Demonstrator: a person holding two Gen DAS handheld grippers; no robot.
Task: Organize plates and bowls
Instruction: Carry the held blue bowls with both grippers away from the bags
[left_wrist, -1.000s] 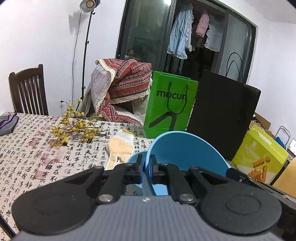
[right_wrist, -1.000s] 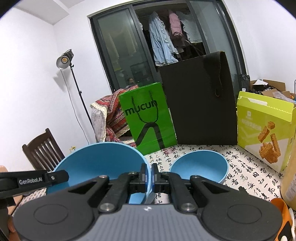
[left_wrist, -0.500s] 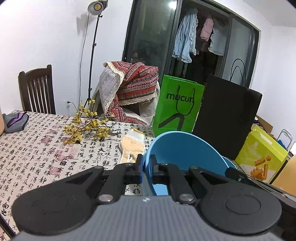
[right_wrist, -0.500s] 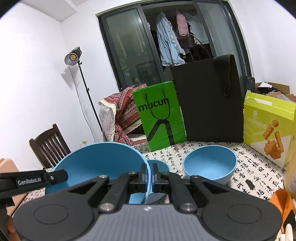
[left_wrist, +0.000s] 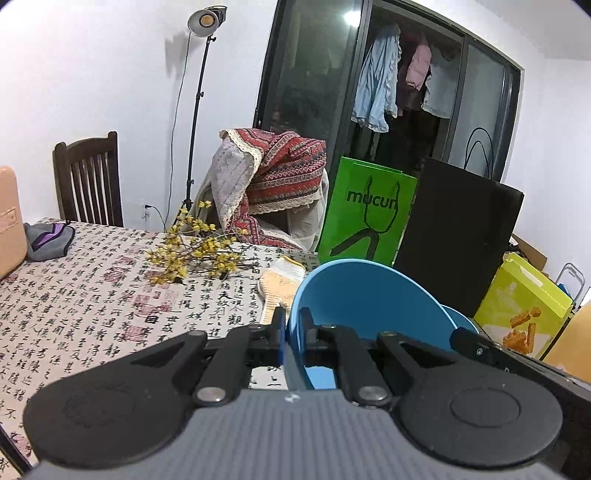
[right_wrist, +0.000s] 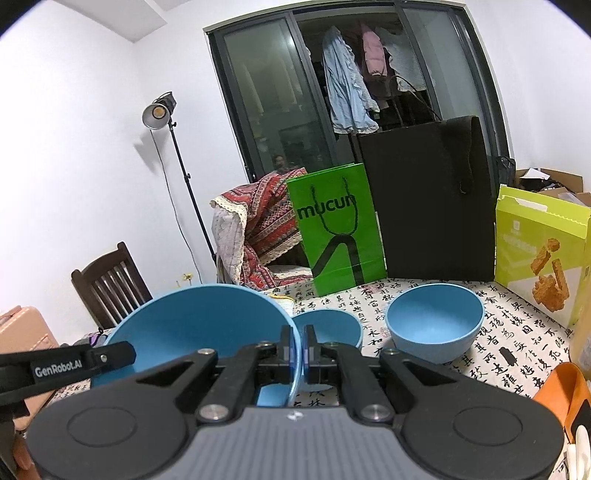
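Large blue bowl (right_wrist: 192, 325) is off the worktop (left_wrist: 92, 291), clamped on opposite sides of its rim: left hand-held gripper (left_wrist: 291, 334) jaws shut on the near-left rim, right hand-held gripper (right_wrist: 297, 345) jaws shut on the right rim. Grip unchanged from a second ago, same pinch points in both views.

What changed: both views slid sideways. In the left wrist view the yellow flower sprig (left_wrist: 195, 247), the glove (left_wrist: 279, 286) and the green bag (left_wrist: 365, 214) all shifted right; a peach case (left_wrist: 9, 221) now shows at the left edge, and the chair (left_wrist: 88, 181) sits further in. In the right wrist view the medium blue bowl (right_wrist: 436, 319) sat just beside the gripper tips earlier and is now clearly off to the right, resting on the worktop. A small blue bowl (right_wrist: 328, 326) that was hidden has emerged between it and the held bowl, just behind the right gripper's tips. An orange item (right_wrist: 561, 391) shows at the lower right edge.
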